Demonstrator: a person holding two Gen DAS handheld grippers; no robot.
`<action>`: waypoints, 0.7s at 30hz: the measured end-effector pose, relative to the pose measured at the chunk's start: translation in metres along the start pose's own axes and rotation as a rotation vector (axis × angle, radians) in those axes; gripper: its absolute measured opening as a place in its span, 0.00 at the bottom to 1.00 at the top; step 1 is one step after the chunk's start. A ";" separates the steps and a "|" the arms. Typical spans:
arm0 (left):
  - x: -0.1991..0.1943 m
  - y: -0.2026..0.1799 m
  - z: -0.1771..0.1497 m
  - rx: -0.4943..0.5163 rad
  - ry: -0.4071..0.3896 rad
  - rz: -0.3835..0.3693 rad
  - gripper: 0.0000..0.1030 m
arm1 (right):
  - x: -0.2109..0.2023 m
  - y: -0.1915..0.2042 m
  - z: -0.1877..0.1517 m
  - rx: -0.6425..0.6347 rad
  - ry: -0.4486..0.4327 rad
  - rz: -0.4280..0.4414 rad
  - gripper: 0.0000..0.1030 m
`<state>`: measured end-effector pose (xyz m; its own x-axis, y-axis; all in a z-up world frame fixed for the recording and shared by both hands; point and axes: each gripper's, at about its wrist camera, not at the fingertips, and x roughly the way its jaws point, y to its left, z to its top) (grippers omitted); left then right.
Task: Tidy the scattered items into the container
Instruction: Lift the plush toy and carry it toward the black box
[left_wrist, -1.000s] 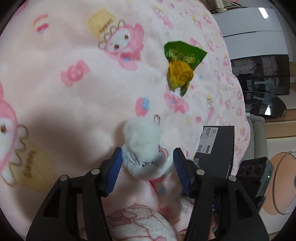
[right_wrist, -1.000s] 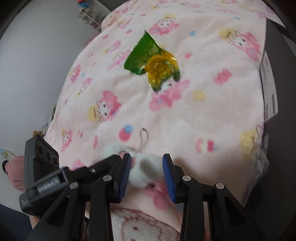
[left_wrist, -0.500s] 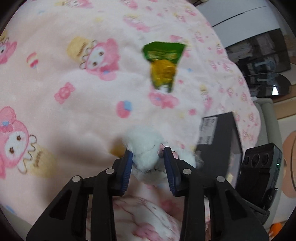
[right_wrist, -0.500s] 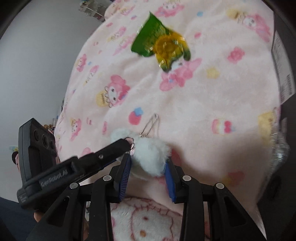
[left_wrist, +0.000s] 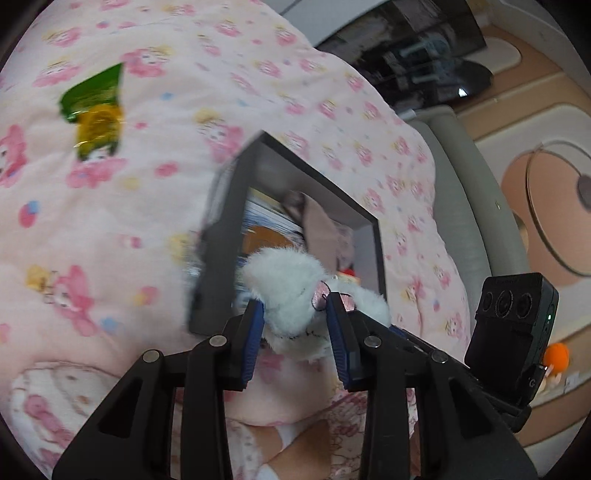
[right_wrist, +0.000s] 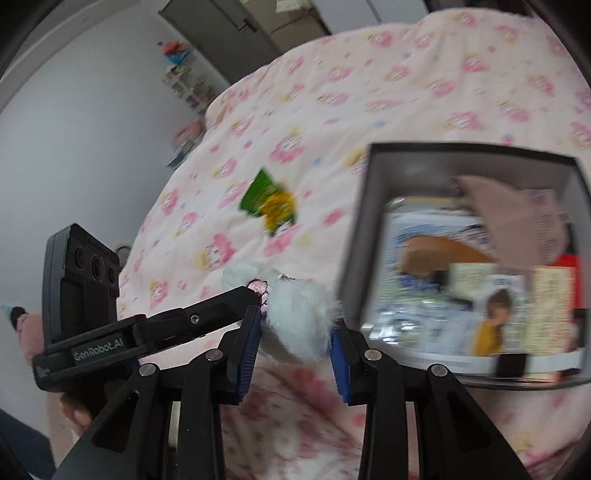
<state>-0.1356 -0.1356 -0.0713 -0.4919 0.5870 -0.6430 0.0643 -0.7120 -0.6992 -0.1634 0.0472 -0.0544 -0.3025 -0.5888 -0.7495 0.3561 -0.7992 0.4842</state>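
Left-wrist footage takes in the pink cartoon-print blanket (left_wrist: 110, 206) spread across the bed, the grey sofa edge and a round floor mat off to the right, none of which the right wrist camera sees; that view instead shows a pale wall, a dark door and a cluttered shelf beyond the bed. Both views hold the dark open box (left_wrist: 369, 221), the container, sitting on the blanket; only the right wrist view looks into it squarely and shows printed packets and a tan piece of cloth (right_wrist: 513, 218) lying inside. A green and yellow snack packet (left_wrist: 94, 110) lies on the blanket well apart from the box. The white fluffy plush keychain (left_wrist: 295, 306) hangs in the air in front of the box's near wall, carried by both claws at once. The left gripper (left_wrist: 295, 328) has its blue pads pressed into the plush body, partly closed around it. The right gripper (right_wrist: 295, 336) clamps the other furry end of the same toy, its jaws likewise narrowed onto the fur.
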 end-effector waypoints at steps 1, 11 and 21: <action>0.007 -0.011 -0.004 0.014 0.009 -0.013 0.32 | -0.010 -0.009 -0.001 0.024 -0.009 -0.007 0.31; 0.046 -0.072 -0.029 0.091 0.067 0.028 0.20 | -0.068 -0.049 -0.025 0.055 -0.088 -0.107 0.29; 0.086 -0.055 0.025 0.089 0.075 0.186 0.20 | -0.027 -0.074 0.027 0.021 -0.017 -0.058 0.28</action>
<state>-0.2030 -0.0549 -0.0805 -0.4124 0.4674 -0.7820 0.0693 -0.8398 -0.5385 -0.2057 0.1190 -0.0574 -0.3368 -0.5432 -0.7691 0.3187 -0.8344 0.4497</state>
